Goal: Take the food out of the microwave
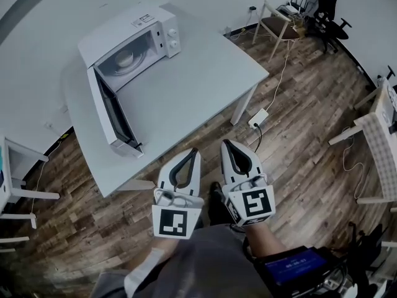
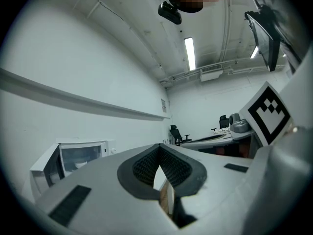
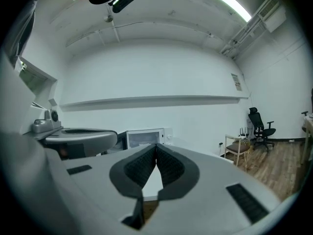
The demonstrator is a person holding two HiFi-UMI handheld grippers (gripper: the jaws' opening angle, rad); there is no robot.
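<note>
The microwave (image 1: 133,36) stands at the far left corner of the white tabletop (image 1: 186,79). Its door (image 1: 108,113) is swung wide open along the left edge. Inside, in the middle of the cavity, sits a pale bowl (image 1: 126,58); what it holds cannot be made out.

Both hand-held grippers are off the tabletop's near edge, over the wooden floor (image 1: 298,104), side by side and pointing towards the tabletop. The left hand-held gripper (image 1: 191,151) has its jaws together at the tips with nothing between them. The right hand-held gripper (image 1: 227,143) is likewise closed and empty. Neither touches the tabletop or the microwave.

A white power strip (image 1: 258,118) lies on the floor by the tabletop's right leg.
</note>
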